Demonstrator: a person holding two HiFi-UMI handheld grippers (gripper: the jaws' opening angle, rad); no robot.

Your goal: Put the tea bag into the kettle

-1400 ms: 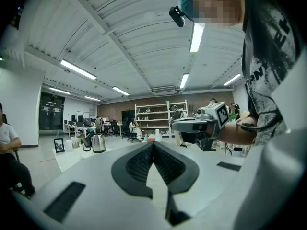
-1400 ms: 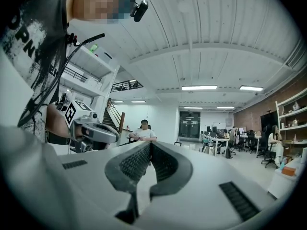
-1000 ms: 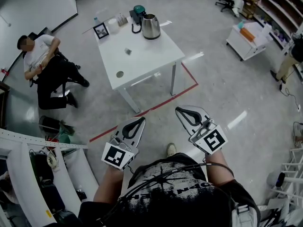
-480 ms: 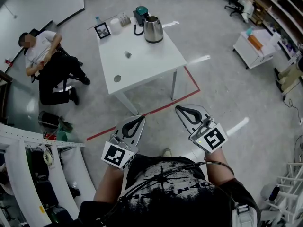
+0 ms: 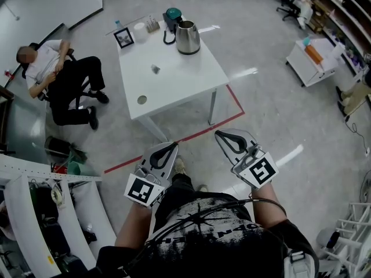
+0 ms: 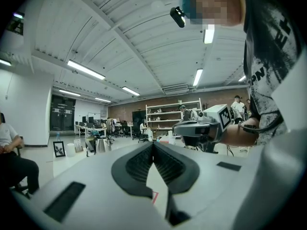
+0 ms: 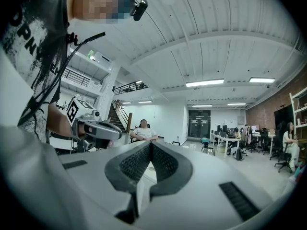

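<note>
Far ahead — tea bag (image 5: 155, 69) on table (image 5: 188, 68), well beyond left gripper (image 5: 173, 147).

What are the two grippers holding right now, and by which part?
Nothing. The left gripper and the right gripper are both shut with nothing between their jaws, well short of the table.

small object (image 5: 155, 69) on table (image 5: 185, 77), too small to identify
</note>
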